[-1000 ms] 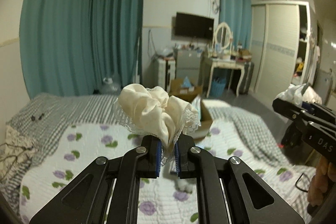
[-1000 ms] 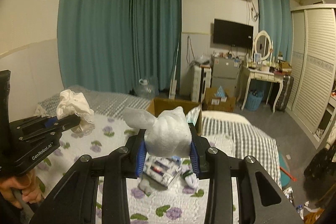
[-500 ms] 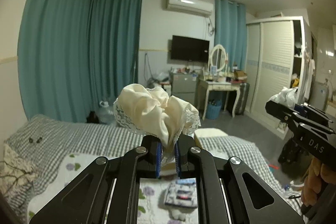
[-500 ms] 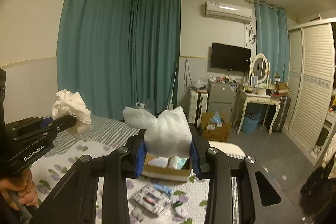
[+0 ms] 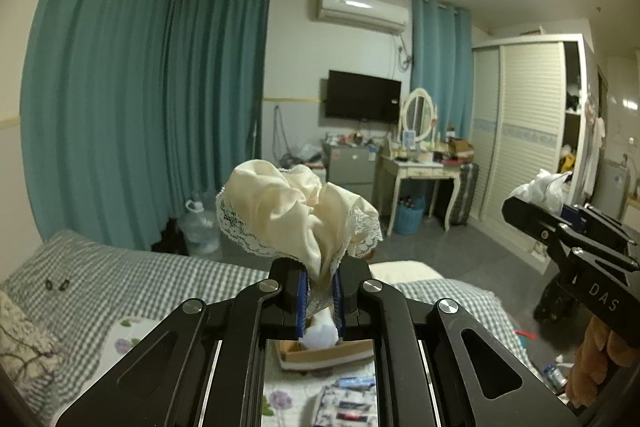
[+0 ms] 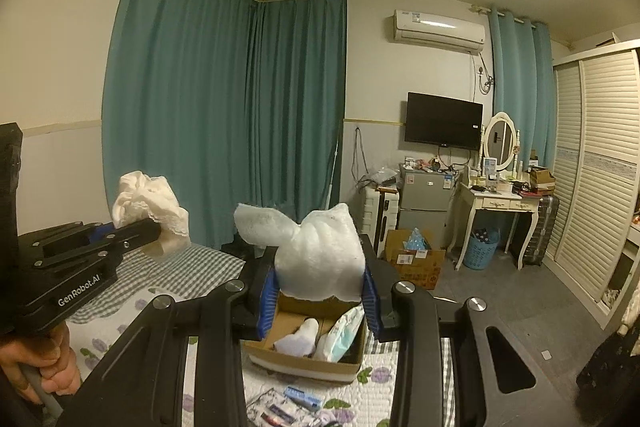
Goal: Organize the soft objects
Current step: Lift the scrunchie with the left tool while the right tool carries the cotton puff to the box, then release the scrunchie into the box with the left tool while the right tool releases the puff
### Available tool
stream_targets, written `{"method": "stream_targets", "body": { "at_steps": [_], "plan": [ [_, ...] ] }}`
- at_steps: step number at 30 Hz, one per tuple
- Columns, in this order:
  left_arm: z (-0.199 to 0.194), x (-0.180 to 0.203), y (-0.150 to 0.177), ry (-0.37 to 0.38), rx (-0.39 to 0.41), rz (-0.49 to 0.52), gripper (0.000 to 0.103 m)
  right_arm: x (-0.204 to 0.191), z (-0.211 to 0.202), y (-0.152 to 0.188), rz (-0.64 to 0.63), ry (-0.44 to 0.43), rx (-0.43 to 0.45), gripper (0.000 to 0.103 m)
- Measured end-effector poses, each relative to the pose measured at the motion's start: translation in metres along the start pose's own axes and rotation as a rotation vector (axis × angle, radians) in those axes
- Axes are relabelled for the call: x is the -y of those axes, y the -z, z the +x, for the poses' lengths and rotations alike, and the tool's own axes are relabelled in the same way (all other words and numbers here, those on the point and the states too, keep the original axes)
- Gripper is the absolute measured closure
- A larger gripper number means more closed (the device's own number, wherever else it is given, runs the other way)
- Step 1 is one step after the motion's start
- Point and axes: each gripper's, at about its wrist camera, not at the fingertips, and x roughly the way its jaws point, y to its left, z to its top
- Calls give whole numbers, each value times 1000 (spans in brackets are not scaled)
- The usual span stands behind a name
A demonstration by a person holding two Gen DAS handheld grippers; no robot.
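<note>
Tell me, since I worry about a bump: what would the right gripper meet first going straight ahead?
The right gripper, shut on a white fluffy cloth, points over the open cardboard box toward the teal curtain. Nothing nearer seems to block it, though depth is unclear.

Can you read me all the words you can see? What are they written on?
"GenRobot.AI": on the side of the left hand-held gripper.
"DAS": on the side of the right hand-held gripper.
The labels on the cardboard box on the floor and the packets on the bed are too blurred to read.
</note>
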Motion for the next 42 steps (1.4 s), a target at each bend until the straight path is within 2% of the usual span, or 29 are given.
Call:
{"method": "stream_targets", "body": {
  "at_steps": [7, 15, 21, 31, 42],
  "plan": [
    [55, -4, 1, -11, -56, 5, 94, 15, 51, 4, 5, -4, -27, 68],
    [125, -8, 20, -14, -159, 10, 94, 31, 120, 30, 14, -3, -105, 68],
    [179, -13, 40, -25, -246, -5, 94, 43, 177, 61, 23, -13, -187, 68],
    [253, -17, 92, -58, -408, 3, 94, 41, 265, 129, -17, -47, -359, 68],
    [287, -18, 132, -61, -530, 10, 93, 43, 322, 195, -42, -77, -527, 66]
  ]
}}
